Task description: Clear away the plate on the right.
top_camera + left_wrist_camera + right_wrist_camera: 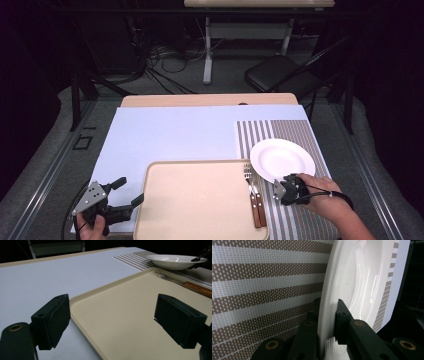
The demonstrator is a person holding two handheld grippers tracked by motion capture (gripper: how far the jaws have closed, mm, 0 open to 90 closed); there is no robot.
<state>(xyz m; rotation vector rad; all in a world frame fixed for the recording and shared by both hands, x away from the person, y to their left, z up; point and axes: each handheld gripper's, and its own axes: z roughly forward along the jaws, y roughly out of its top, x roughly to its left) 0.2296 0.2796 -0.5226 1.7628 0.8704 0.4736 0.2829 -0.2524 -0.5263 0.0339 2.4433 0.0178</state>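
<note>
One round glossy white plate [282,158], rim pinched by right gripper [289,186]; two wooden-handled forks [255,196] on one beige tray [200,200]; left gripper [129,192] wide open, empty.

White round plate [282,159] on the striped placemat [300,132], near rim in the right gripper [286,186].

We see a desk [165,132] with a pale blue top and a wooden far edge. Directly on it lie two things — a beige tray [197,200] at the near middle, and a striped placemat [295,210] on the right, touching the tray's right edge.
</note>
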